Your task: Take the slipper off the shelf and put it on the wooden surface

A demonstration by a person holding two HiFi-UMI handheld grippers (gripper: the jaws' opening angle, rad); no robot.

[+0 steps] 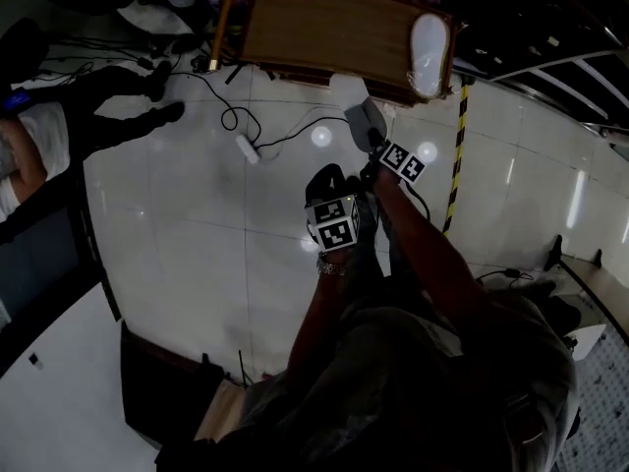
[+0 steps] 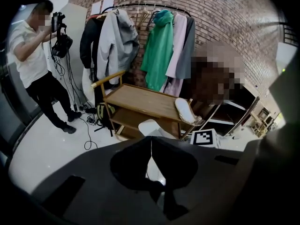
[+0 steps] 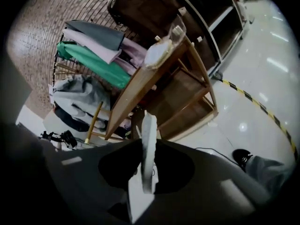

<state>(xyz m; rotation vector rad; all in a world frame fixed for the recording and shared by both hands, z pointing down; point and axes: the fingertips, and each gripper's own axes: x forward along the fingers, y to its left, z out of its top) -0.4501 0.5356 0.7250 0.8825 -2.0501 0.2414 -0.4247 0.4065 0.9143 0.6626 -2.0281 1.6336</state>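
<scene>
A pale slipper (image 1: 366, 122) hangs over the white floor just in front of the wooden shelf unit (image 1: 324, 28). My right gripper (image 1: 379, 151) is shut on it. In the right gripper view this slipper (image 3: 149, 144) stands edge-on between the jaws of the right gripper (image 3: 147, 162). A second white slipper (image 1: 428, 51) lies on the unit's wooden top at its right end; that same second slipper (image 2: 184, 110) (image 3: 159, 53) shows in both gripper views. My left gripper (image 1: 330, 181) (image 2: 151, 146) hovers a little nearer to me, shut and empty.
Black cables and a white plug (image 1: 246, 147) trail over the floor left of the shelf. Yellow-black tape (image 1: 457, 155) runs along the right. A person (image 2: 35, 60) stands at the left with a device. Coats hang on a rack (image 2: 157, 41) behind the shelf.
</scene>
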